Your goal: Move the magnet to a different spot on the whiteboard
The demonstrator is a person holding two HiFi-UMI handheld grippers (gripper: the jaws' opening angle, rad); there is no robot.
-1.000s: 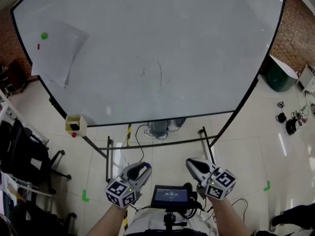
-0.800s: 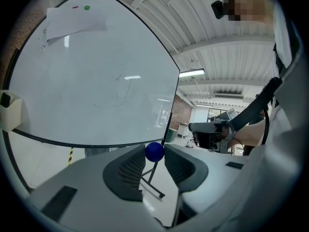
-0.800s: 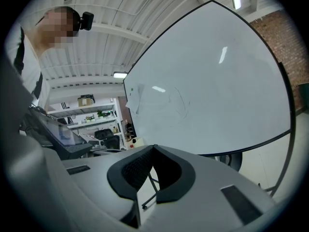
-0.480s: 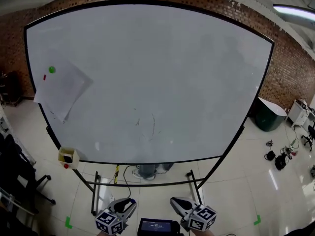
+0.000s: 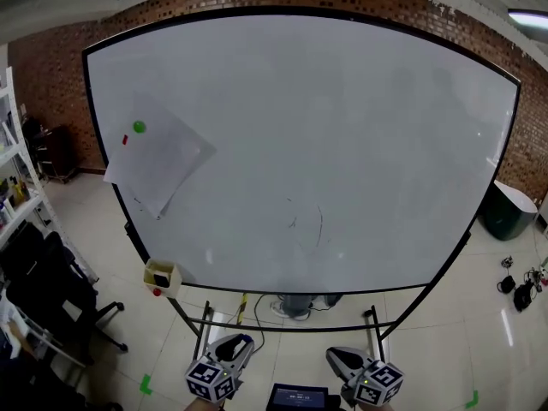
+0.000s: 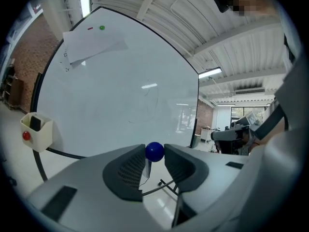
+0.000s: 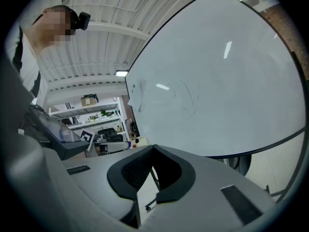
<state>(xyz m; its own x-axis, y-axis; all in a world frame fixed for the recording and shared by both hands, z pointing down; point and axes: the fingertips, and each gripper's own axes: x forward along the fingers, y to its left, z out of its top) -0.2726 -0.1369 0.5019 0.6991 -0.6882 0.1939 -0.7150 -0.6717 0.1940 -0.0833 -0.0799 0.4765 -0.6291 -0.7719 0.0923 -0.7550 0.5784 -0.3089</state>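
While left fingers [image 6: 125, 170] pinch the round blue magnet [image 6: 154, 152], right fingers [image 7: 133, 170] meet empty.

Left gripper [image 5: 241, 342] low at bottom edge of head view, pointing forward, jaws pinched on small blue ball [image 6: 154, 152] at the tips, right gripper [image 5: 336, 354] beside it, apart, level, pointing forward, jaw tips closed together, nothing between them

bottom edge cuts: screen [image 5: 298, 396] | unreadable: scribble [image 5: 306, 223] on whiteboard [image 5: 342, 101] | too small to tell: red mark [image 5: 125, 139]
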